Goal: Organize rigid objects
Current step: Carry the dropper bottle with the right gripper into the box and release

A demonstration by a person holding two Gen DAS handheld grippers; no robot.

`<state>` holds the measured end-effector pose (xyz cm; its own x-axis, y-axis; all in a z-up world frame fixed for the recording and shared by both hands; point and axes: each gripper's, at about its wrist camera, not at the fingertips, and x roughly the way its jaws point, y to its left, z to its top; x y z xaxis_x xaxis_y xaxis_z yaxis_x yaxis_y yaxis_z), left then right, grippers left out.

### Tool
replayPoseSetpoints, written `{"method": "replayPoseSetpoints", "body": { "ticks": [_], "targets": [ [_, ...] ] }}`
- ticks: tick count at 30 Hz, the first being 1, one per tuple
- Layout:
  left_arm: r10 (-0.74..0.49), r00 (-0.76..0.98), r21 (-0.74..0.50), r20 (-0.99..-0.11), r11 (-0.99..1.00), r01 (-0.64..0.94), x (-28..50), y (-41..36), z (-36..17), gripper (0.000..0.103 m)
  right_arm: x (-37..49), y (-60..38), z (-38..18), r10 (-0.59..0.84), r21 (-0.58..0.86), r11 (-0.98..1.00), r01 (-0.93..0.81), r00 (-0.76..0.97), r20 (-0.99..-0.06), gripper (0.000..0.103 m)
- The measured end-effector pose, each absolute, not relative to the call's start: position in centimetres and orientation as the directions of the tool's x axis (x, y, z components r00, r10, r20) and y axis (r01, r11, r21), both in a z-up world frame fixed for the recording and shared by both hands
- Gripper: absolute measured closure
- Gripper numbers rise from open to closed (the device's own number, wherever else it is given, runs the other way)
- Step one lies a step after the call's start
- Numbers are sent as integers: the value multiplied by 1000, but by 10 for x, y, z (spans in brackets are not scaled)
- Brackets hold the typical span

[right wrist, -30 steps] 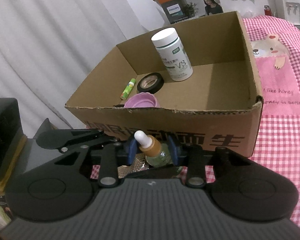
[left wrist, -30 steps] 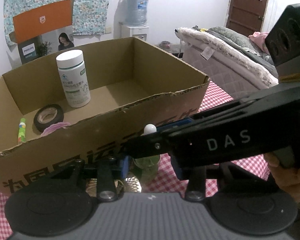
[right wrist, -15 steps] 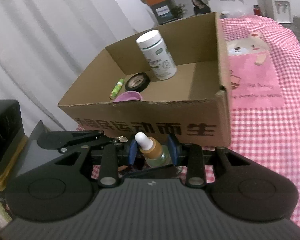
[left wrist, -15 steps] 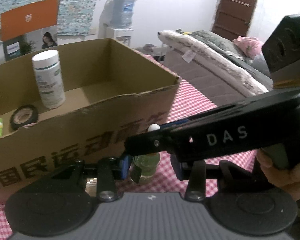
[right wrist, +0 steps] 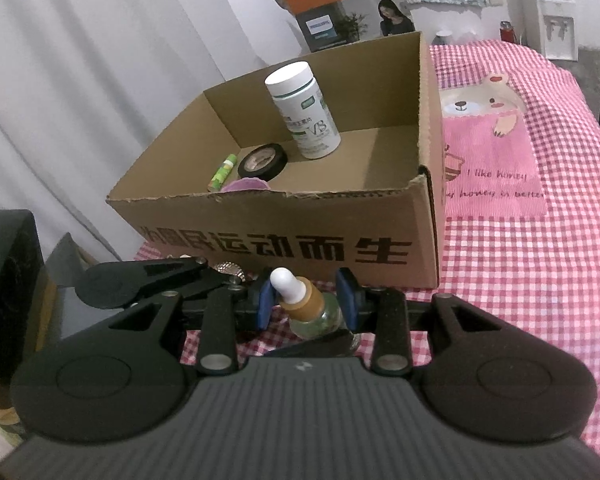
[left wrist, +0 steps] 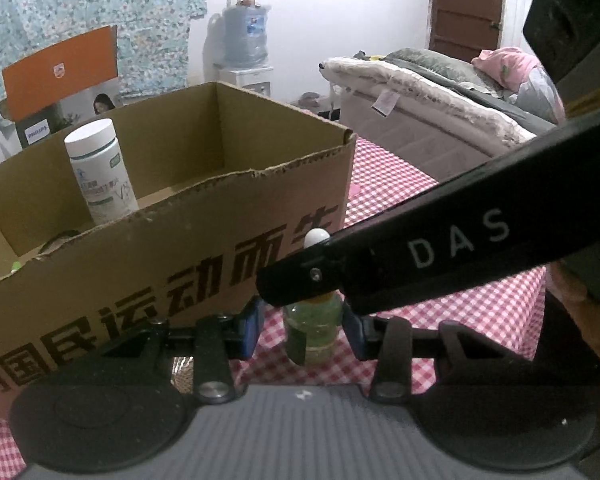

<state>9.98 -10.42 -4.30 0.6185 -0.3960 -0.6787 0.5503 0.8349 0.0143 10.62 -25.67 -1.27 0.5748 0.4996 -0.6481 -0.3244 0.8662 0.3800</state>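
Note:
A small clear dropper bottle [right wrist: 316, 318] with a tan collar and white tip leans between the blue pads of my right gripper [right wrist: 306, 304], which is shut on it just in front of the cardboard box [right wrist: 300, 220]. My left gripper [left wrist: 302, 326] reaches in from the side and stands open around the same bottle [left wrist: 314, 320], with a gap at its left pad. The right gripper's finger [left wrist: 420, 256] crosses the left wrist view and hides the bottle's neck. Inside the box are a white pill bottle [right wrist: 304, 112], a black tape roll [right wrist: 262, 160], a green stick [right wrist: 222, 170] and a purple cup [right wrist: 246, 185].
The box rests on a pink checked cloth [right wrist: 520, 280] that spreads out to its right. White curtains [right wrist: 80, 100] hang to the left of the box. A bed [left wrist: 440, 92] and a water dispenser [left wrist: 246, 36] are beyond. A hand [left wrist: 580, 312] holds the right gripper.
Both grippers, with the bottle still between them, have shifted right along the box's front wall. The left wrist view sits lower, so less of the box floor shows.

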Motion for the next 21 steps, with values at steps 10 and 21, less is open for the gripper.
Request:
{"method": "replayPoseSetpoints", "body": {
  "ticks": [10, 21],
  "targets": [
    [-375, 603, 32, -704, 832, 554, 107, -113, -54, 60, 112, -252, -17, 495, 356, 868, -346, 557, -667, 70],
    [-377, 590, 25, -714, 829, 559, 109, -118, -58, 70, 114, -255, -20, 506, 358, 862, -359, 556, -659, 73]
  ]
}}
